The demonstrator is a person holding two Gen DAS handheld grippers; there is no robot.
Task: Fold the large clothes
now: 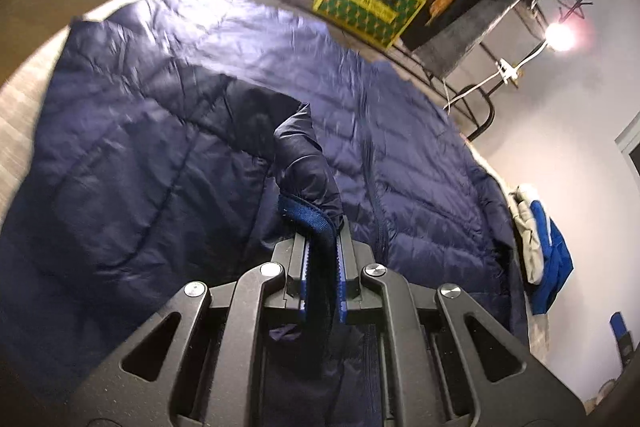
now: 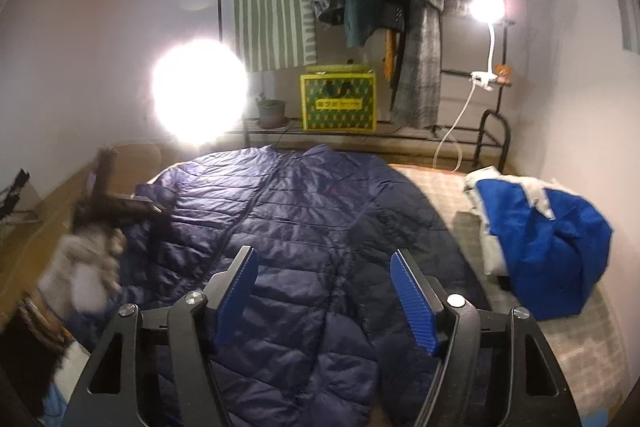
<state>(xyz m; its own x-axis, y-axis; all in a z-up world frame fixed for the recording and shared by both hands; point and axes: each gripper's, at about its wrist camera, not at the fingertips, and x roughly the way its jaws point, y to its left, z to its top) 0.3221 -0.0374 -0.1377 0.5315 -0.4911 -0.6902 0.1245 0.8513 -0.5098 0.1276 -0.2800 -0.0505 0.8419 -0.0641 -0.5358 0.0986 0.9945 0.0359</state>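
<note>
I judge the folding is only at its beginning: the navy quilted jacket lies spread almost flat on the bed, zipper up, body not yet folded. My left gripper has its jaws closed on the sleeve cuff, lifted over the body. My right gripper hovers above the lower part, jaws wide and empty. The fabric looks puffy, slippery and slightly shiny.

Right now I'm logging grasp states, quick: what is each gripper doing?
Left gripper: closed on the sleeve cuff of the navy puffer jacket.
Right gripper: open, holding nothing, above the jacket.
</note>
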